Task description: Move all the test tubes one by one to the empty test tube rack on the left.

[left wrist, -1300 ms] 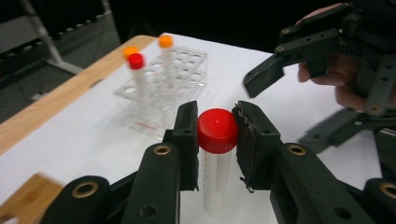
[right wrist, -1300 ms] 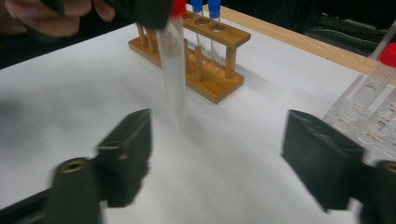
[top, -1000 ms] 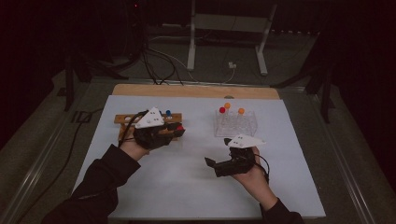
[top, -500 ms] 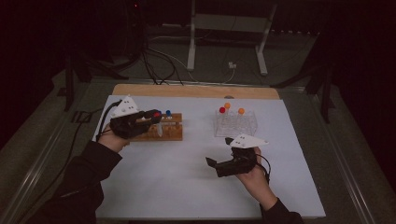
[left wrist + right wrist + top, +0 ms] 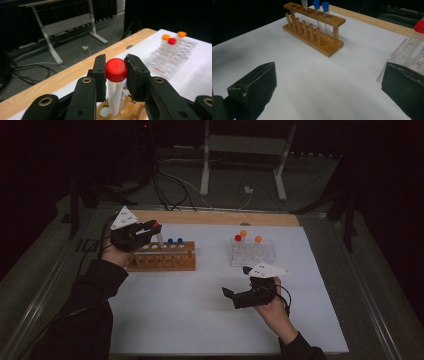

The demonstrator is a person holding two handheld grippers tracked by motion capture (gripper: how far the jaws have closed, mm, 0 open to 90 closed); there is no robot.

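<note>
Red-capped clear tube (image 5: 115, 82), upright, cap pinched between the left gripper's (image 5: 115, 71) jaws, pointed tip just above the wooden rack (image 5: 117, 112) below the jaws. Two blue-capped tubes (image 5: 321, 11) standing in that rack.

No text, label, brand or number can be read in any view. The red-capped tube (image 5: 115, 85) held in the left hand-held gripper (image 5: 115, 72) carries fine graduation marks down its side, but no figures can be made out beside them. In the right gripper view, a red-capped tube (image 5: 412, 43) at about 3 o'clock in the clear rack (image 5: 395, 58) bears a small dark printed mark, too blurred to read.
</note>
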